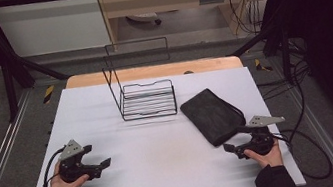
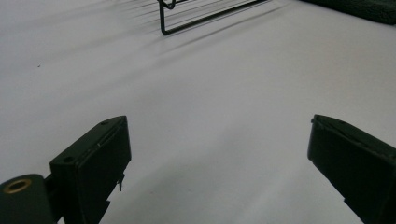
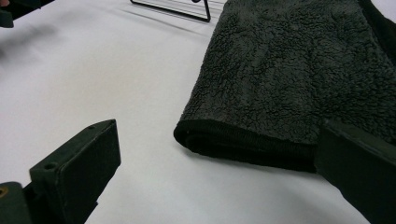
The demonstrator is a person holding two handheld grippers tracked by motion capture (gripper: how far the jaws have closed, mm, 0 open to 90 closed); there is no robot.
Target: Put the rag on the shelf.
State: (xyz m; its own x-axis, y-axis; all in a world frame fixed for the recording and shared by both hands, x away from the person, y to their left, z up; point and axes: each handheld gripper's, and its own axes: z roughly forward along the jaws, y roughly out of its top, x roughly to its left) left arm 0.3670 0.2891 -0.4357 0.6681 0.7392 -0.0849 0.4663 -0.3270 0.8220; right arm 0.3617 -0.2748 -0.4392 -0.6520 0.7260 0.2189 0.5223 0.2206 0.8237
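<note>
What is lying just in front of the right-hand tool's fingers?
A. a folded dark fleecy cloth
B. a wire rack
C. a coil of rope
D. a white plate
A: the right gripper has its fingers spread open, with the hemmed edge of the folded dark fleecy cloth lying flat on the white table just ahead of them.

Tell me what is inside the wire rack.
The wire rack holds nothing: the white table shows through its bars. The folded dark towel lies beside it, apart, and covers whatever may be underneath itself.
</note>
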